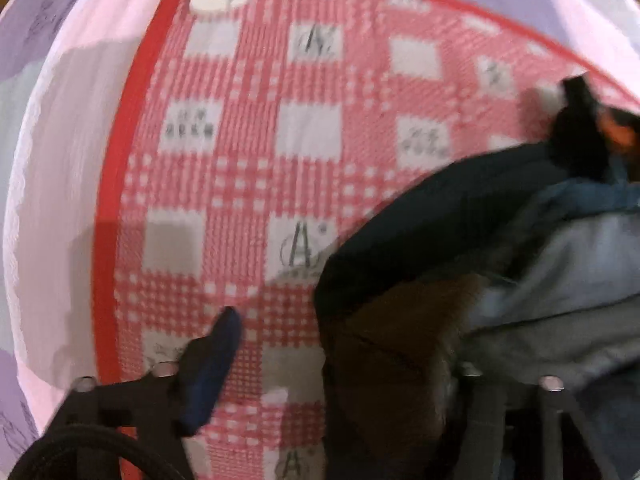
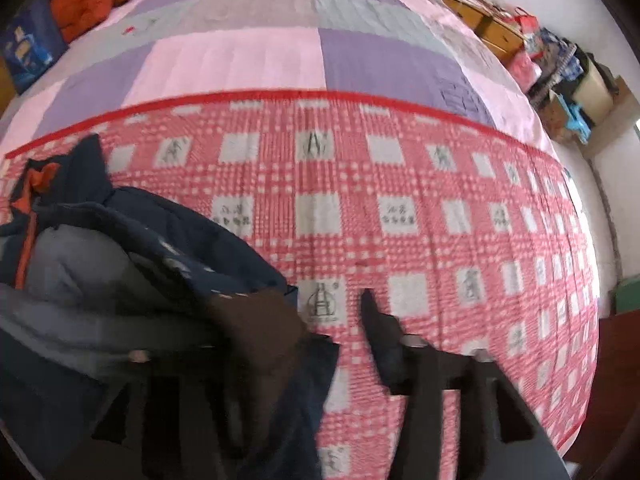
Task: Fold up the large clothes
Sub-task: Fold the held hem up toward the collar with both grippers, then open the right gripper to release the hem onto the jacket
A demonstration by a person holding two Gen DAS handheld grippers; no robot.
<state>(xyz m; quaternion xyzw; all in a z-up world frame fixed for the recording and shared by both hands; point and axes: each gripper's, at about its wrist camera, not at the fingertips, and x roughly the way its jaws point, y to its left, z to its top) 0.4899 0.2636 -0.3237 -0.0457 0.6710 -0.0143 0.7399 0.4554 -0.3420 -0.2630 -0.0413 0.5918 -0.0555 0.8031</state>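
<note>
Left wrist view looks nearly straight down on a red-and-white checked blanket (image 1: 256, 152) with a solid red border, spread over a bed cover (image 1: 72, 128) of pink, lilac and grey blocks. A dark navy padded jacket (image 1: 460, 208) with a pale grey lining lies bunched at the right of this view, on the blanket; its collar shows an orange patch at the far right. The left hand-held gripper (image 1: 332, 344) stands with its jaws wide apart: one blue-padded finger (image 1: 218, 360) is over bare blanket, while the other side is hidden behind a brown part of the jacket, so contact there cannot be told. Nothing is pinched between the pads. From the right wrist view, the same jacket (image 2: 132, 248) sits at the left, crumpled, with an orange zip strip along its near edge and a brown piece (image 2: 260, 328) by the gripper. The right hand-held gripper (image 2: 320, 320) is also spread wide; its dark finger (image 2: 376, 328) is over the checked blanket (image 2: 420, 220), apart from the jacket. Beyond the blanket the bed cover (image 2: 256, 60) runs on to an orange garment (image 2: 88, 0) and a blue box (image 2: 30, 52) at the far left, with cluttered shelves (image 2: 560, 68) at the right.
</note>
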